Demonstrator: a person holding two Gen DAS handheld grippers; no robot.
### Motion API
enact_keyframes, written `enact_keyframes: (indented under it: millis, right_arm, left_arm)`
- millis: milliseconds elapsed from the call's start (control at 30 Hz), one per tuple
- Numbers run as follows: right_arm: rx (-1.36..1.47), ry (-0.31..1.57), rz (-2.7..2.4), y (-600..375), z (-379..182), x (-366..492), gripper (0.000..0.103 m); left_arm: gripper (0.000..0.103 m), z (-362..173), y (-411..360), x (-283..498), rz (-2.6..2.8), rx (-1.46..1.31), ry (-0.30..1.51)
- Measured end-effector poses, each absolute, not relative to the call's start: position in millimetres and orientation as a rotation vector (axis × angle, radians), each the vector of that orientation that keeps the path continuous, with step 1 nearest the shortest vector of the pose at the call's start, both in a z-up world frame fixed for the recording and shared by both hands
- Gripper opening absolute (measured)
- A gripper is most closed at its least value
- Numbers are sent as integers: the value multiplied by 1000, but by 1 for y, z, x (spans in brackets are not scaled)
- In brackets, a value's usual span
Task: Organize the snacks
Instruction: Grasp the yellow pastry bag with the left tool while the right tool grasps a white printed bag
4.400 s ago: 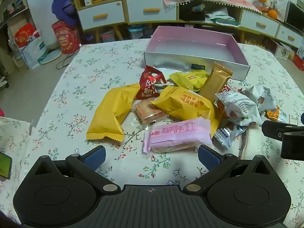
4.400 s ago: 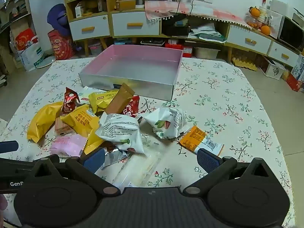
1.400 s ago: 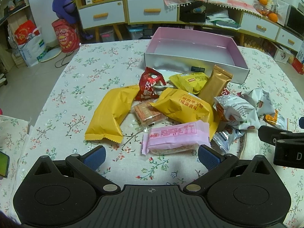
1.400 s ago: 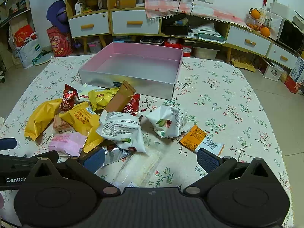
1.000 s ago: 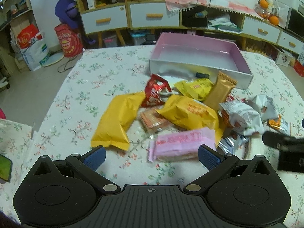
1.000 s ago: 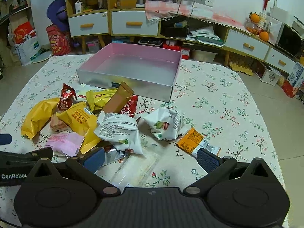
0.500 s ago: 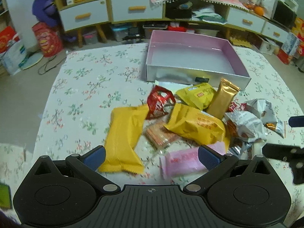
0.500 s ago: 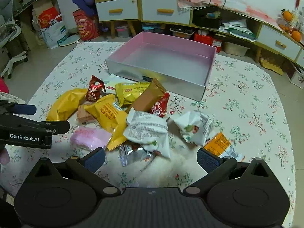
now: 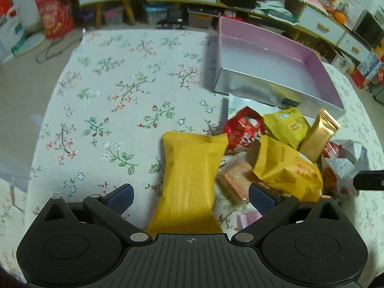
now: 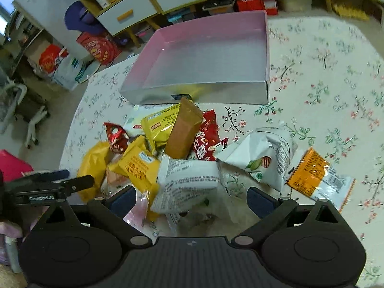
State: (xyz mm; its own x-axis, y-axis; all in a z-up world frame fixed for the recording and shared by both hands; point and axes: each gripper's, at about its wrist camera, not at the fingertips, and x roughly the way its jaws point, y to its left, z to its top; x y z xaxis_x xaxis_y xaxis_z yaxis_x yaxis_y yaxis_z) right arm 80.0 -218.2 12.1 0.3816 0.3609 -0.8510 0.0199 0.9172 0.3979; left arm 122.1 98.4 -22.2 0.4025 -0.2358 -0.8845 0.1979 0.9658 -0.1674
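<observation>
**Both claws over the pile, box still bare**

Left claw [image 9: 190, 195] stands wide, its pads clear of the long yellow packet [image 9: 189, 180] lying between them on the floral counter [image 9: 108, 91]. Right claw [image 10: 190, 198] is also spread but its jaws are closing, with the white printed packet [image 10: 189, 184] between them and not yet pressed.

By my reading the sorting has hardly begun: the pink box [image 10: 206, 52] ahead of both claws holds nothing, and every snack remains heaped between claws and box. That includes the brown bar [image 10: 183, 130], the red packets and an orange sachet [image 10: 308, 171] off to the right claw's right.

Packet print is too blurred to read. Only the left claw's side, seen from the right wrist, carries lettering, seemingly "GenRobot".
</observation>
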Motion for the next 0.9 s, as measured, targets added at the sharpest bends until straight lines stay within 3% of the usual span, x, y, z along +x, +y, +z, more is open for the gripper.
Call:
enact_keyframes:
  millis: [133, 333, 433, 500, 600, 900]
  right_arm:
    - [355, 1199, 223, -218, 3, 90, 67]
    - [400, 1245, 229, -222, -10, 96, 56]
    - [413, 1245, 231, -224, -10, 96, 52]
    - [423, 1243, 241, -224, -10, 96, 46]
    - [414, 1232, 241, -224, -8, 95, 43]
    - [379, 1192, 216, -223, -3, 92, 33]
  left_arm:
    - [96, -32, 103, 130, -305, -96, 1147]
    - [80, -39, 99, 133, -309, -86, 1153]
    - [70, -39, 102, 133, -308, -106, 1151]
    - [57, -39, 104, 134, -300, -120, 1151]
    - [45, -40, 106, 133, -285, -108, 1146]
    - [38, -30, 111, 130, -234, -99, 1103]
